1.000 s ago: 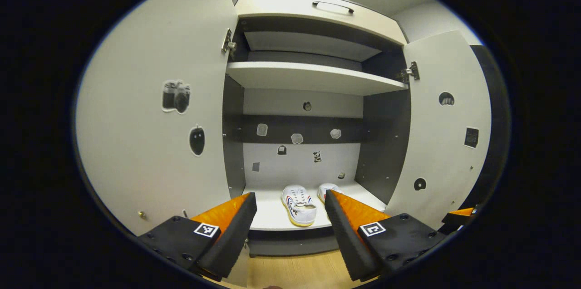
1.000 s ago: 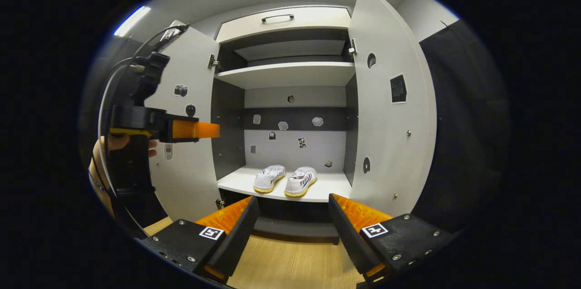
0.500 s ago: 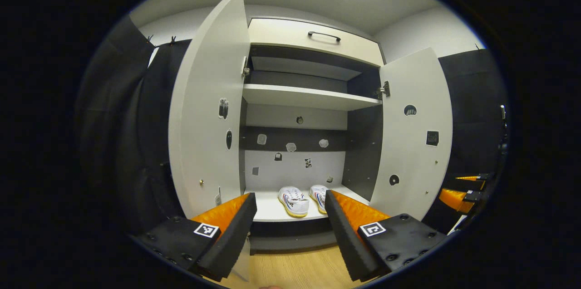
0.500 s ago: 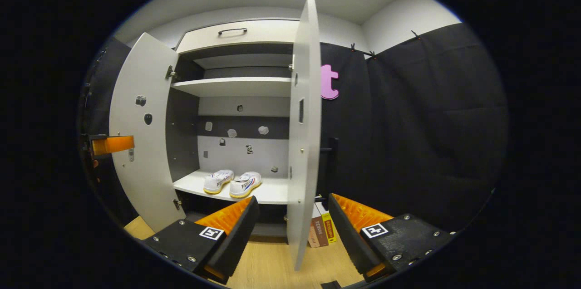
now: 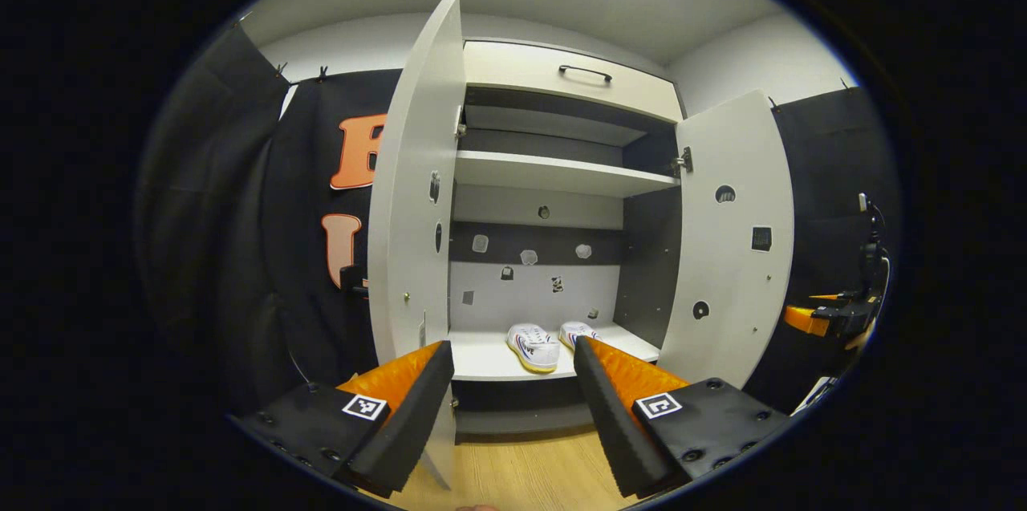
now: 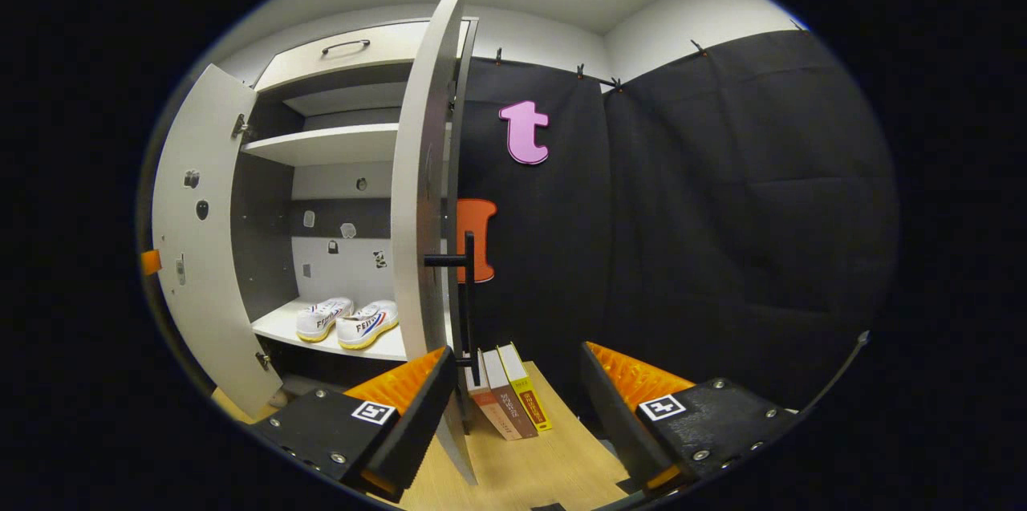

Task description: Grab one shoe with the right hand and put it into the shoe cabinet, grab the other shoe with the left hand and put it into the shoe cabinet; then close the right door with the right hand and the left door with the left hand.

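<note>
Tall white shoe cabinet [image 5: 562, 174] stands with both doors swung open: left door [image 5: 417, 198], right door [image 6: 421, 174] with black bar handle [image 6: 465, 286]. Pair of white canvas shoes [image 6: 347, 320] sits side by side on bottom shelf [image 5: 489, 358]. Left gripper [image 5: 513, 399] and right gripper [image 6: 513, 407]: fingers spread, empty.

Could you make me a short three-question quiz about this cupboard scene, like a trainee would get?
1. True or false: both shoes already sit on the bottom shelf of the shoe cabinet.
2. Which door carries the handle seen in the right gripper view? A) left door B) right door C) the top drawer
3. Fill in: the books stand on the ______ beside the cabinet.

Key
1. True.
2. B; the left door stands open too.
3. Floor.

Both the left gripper and right gripper are open and empty.
</note>
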`<state>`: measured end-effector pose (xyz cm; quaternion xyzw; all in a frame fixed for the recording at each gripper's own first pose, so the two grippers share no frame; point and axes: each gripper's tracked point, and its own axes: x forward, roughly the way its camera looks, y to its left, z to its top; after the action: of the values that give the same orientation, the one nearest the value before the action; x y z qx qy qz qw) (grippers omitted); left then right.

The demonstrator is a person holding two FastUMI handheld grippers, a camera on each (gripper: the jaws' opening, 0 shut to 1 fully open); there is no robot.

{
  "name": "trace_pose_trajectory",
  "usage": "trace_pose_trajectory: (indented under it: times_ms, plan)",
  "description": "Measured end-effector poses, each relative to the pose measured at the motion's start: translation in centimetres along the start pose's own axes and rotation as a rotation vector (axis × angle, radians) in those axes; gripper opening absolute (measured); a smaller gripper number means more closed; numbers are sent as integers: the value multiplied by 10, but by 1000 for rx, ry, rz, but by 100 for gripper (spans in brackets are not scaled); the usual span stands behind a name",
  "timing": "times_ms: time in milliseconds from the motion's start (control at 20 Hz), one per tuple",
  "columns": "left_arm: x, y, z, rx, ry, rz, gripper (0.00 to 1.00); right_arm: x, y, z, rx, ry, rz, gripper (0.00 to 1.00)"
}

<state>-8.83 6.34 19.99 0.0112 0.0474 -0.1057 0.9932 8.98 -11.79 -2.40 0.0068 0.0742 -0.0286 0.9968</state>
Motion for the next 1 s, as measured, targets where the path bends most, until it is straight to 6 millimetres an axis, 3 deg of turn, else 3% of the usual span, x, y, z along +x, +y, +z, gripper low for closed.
trace_pose_trajectory:
  times_ms: [450,500,550,800,850,900,950,1000]
  plan:
    - [-4,15,0,-16,3,36,97,11,13,-2,3,0,21,91]
    - [-3,14,2,-21,-1,31,99,10,16,0,-18,-4,19,98]
    - [-3,12,2,-27,-5,22,98,10,18,1,-34,-2,19,87]
    - [5,0,1,-33,-1,-27,95,8,41,-1,5,-5,72,69]
    - [7,-4,2,-32,-2,-36,95,6,47,-1,13,-7,85,67]
    - [9,-6,2,-32,-3,-45,95,5,56,-1,17,-11,102,77]
    - [10,-8,3,-32,-5,-53,94,4,66,-2,18,-14,122,66]
    - [9,-8,3,-34,-6,-59,95,4,77,-2,20,-17,144,76]
